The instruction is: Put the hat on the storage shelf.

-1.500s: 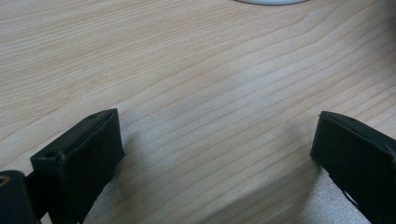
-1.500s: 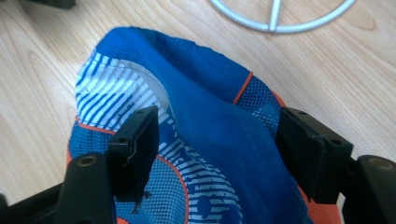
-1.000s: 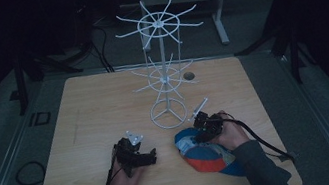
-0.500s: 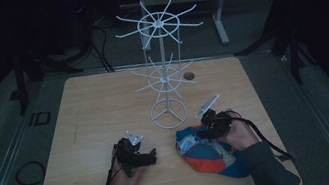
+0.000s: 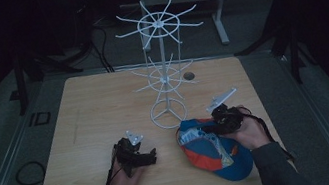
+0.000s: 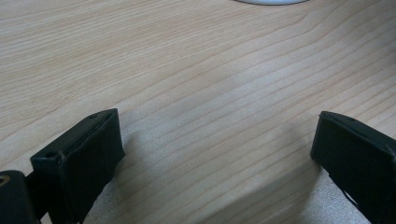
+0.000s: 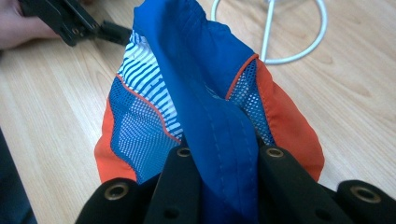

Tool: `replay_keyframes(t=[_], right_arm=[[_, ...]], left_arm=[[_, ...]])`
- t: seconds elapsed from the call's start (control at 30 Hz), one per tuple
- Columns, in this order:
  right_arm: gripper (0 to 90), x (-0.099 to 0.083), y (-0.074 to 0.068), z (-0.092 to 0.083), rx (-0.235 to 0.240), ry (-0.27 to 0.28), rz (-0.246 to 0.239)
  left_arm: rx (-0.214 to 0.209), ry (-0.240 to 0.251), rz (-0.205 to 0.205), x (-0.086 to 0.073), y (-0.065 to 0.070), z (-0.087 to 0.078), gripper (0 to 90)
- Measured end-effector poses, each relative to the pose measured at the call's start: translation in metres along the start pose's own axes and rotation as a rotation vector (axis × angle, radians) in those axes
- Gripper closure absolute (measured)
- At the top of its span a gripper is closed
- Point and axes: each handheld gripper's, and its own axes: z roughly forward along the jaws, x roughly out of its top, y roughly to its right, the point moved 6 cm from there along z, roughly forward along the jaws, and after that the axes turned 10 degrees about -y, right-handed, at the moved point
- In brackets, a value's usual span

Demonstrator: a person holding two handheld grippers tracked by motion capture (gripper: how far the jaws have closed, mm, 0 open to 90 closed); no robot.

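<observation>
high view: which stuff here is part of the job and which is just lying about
Likely part of the job:
- blue and orange cap, clamped in the right tool
- white wire rack, just behind the cap
- left tool, open over bare wooden table

Just lying about:
- cable loop on the floor
- dark stands behind the table

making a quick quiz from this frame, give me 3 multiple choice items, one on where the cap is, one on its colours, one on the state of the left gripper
1. Where does the cap lie on the table?
A. near edge, at the person's right
B. far left corner
C. hung on the white rack

2. Which colours show on the cap?
A. green and yellow
B. blue and orange
C. black only

3. How does the left gripper stand?
A. shut on the cap
B. shut on the rack
C. open, holding nothing

Answers:
1 A: it lies by the right gripper, just short of the rack's ring base.
2 B: blue and orange panels with blue mesh.
3 C: jaws wide apart over bare wood.
</observation>
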Motion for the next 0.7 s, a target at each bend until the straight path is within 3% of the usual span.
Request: replay_keyframes(t=[0.7], right_arm=[[84.2,0.002,-0.001,-0.040,-0.006,0.161,0.036]], left_arm=[[0.001,-0.002,0.003,0.000,0.000,0.000,2.6]])
